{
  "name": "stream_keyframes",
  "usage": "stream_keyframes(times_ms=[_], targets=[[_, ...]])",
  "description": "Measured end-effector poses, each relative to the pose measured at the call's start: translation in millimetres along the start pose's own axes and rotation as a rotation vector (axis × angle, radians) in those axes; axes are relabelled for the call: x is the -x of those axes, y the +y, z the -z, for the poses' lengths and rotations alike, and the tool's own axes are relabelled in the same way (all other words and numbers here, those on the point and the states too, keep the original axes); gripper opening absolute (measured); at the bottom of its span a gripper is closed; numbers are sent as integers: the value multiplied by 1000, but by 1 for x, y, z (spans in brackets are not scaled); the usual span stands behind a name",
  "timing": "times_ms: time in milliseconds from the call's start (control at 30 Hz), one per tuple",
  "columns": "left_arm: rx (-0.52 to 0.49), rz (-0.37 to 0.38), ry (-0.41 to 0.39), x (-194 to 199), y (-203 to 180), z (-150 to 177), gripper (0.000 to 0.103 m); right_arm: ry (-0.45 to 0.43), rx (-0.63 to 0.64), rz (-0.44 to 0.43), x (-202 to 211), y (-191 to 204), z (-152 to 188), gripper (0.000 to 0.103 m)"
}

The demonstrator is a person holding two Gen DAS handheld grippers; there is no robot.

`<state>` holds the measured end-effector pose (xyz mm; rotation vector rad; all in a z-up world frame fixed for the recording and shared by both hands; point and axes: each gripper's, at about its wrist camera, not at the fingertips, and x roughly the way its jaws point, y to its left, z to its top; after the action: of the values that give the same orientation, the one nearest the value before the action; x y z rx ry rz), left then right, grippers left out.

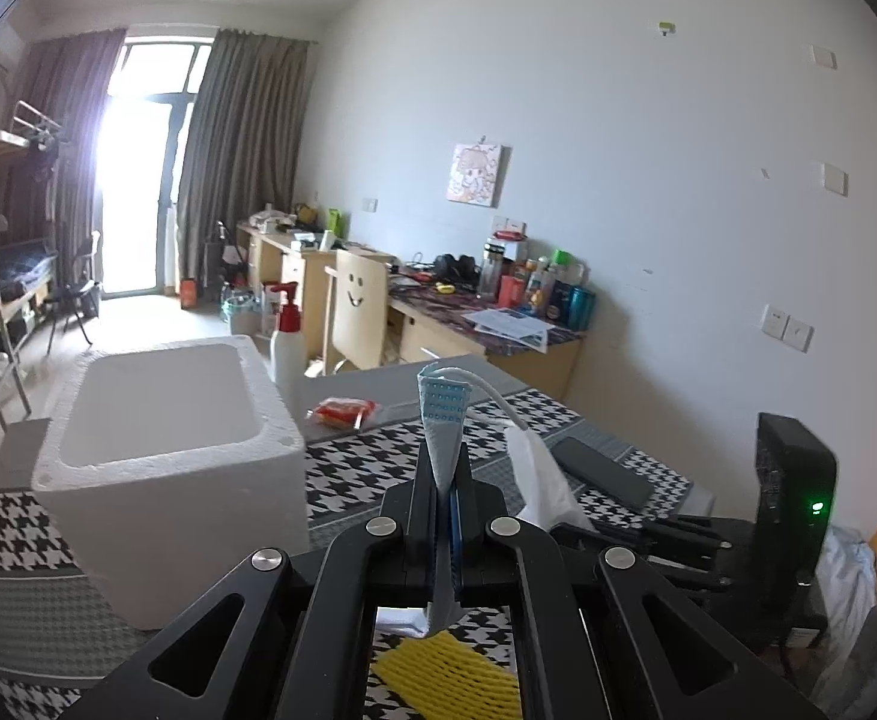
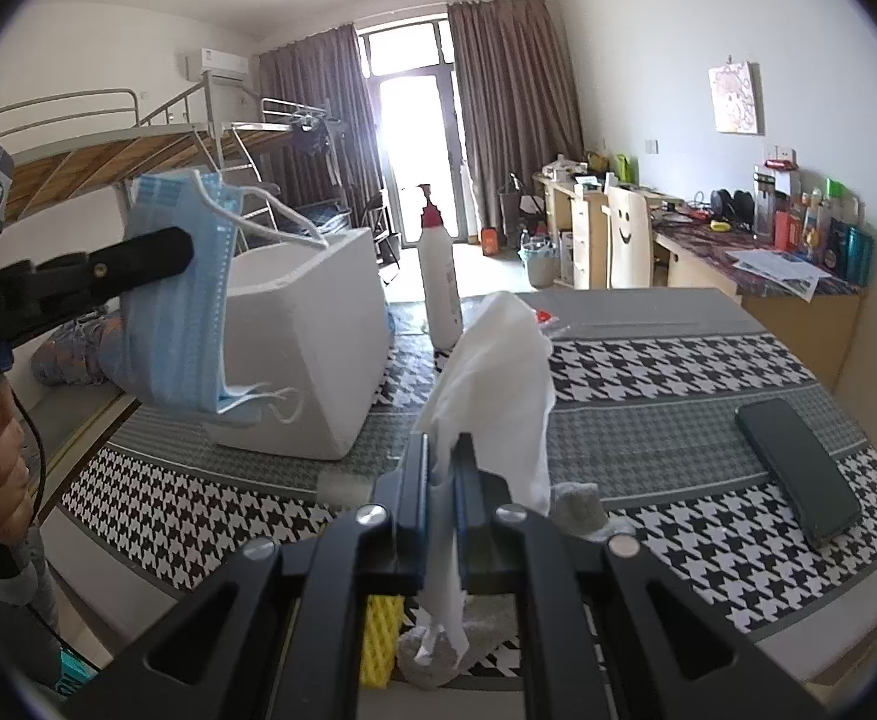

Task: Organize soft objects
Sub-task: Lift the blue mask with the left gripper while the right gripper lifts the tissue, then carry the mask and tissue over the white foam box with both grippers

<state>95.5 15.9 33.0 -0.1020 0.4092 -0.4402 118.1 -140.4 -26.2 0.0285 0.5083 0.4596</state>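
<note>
Both grippers are clamped, left gripper point(image 1: 445, 498) on a blue mask point(image 2: 180, 300), right gripper point(image 2: 445, 468) on a white tissue point(image 2: 492, 372), likely bound next for the foam box point(image 1: 162, 408)

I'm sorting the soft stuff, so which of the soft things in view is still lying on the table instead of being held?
The yellow foam net: it lies on the table, ungripped. The blue face mask is pinched in the left tool, the white tissue in the right tool.
</note>
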Motion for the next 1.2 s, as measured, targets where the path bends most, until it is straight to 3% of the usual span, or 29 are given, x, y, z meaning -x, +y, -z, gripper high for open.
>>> stream_keyframes(times_ms=[367, 800, 1200], targets=[[-3, -56, -17, 4, 5, -4, 3, -30, 37, -29, 2, 13, -16, 10], [-29, -186, -42, 0, 15, -22, 3, -76, 64, -56, 6, 20, -40, 10], [-42, -216, -93, 4, 22, -50, 3, -128, 98, -76, 10, 28, -67, 10]])
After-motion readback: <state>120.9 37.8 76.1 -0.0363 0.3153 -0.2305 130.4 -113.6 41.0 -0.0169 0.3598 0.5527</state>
